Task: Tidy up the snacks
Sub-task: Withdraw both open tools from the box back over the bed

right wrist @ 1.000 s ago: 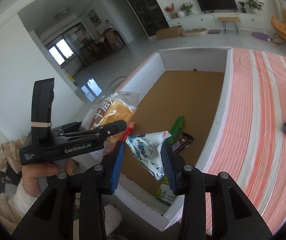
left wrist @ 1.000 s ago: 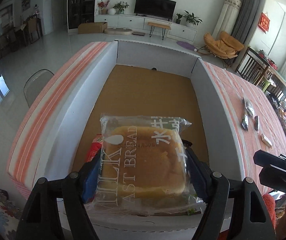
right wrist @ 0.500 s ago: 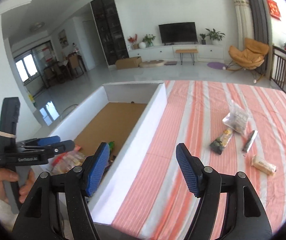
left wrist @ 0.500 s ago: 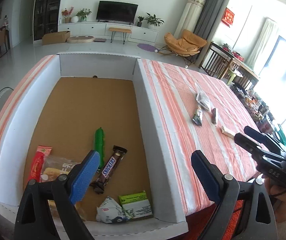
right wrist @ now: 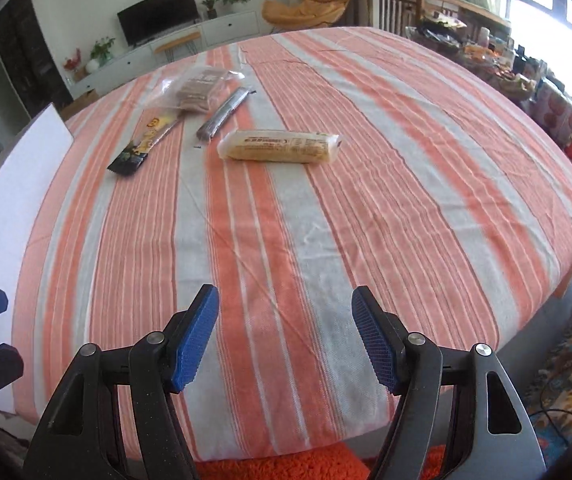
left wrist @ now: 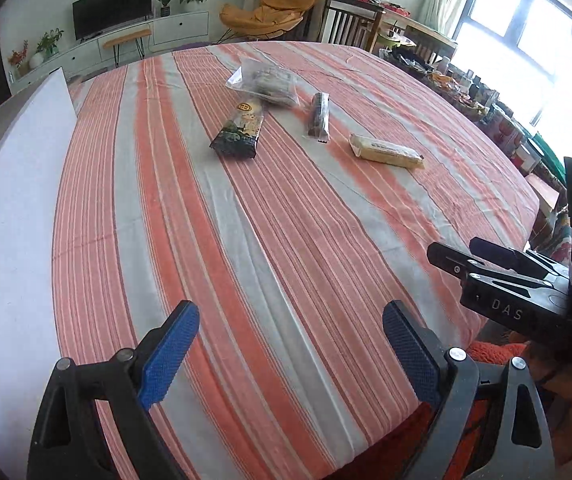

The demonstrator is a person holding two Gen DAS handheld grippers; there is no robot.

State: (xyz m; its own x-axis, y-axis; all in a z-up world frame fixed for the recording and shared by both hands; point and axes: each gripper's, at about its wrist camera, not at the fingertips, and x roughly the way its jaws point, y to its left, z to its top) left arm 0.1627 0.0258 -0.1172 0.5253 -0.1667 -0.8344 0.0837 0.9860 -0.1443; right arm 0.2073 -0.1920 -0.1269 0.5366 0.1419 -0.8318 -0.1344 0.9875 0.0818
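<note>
Several snacks lie far out on the striped tablecloth: a clear bag of dark biscuits [left wrist: 264, 83] [right wrist: 200, 87], a black-and-yellow packet [left wrist: 240, 129] [right wrist: 144, 145], a dark slim bar [left wrist: 319, 115] [right wrist: 224, 113] and a pale yellow roll [left wrist: 384, 151] [right wrist: 280, 146]. My left gripper [left wrist: 291, 338] is open and empty over the cloth's near edge. My right gripper [right wrist: 285, 328] is open and empty, also over the near edge; its body shows in the left wrist view [left wrist: 506, 280]. The white box wall [left wrist: 10, 208] [right wrist: 14, 184] stands at the left.
The orange and grey striped tablecloth [left wrist: 286, 220] [right wrist: 326, 200] covers the table. Chairs and a cluttered side table [left wrist: 466, 88] stand beyond the far right edge. An orange rug [right wrist: 286, 464] lies below the table's front edge.
My left gripper let go of the bread pack into the box and my right let go of its packet. Both have opened and swung right, from the box to over the tablecloth.
</note>
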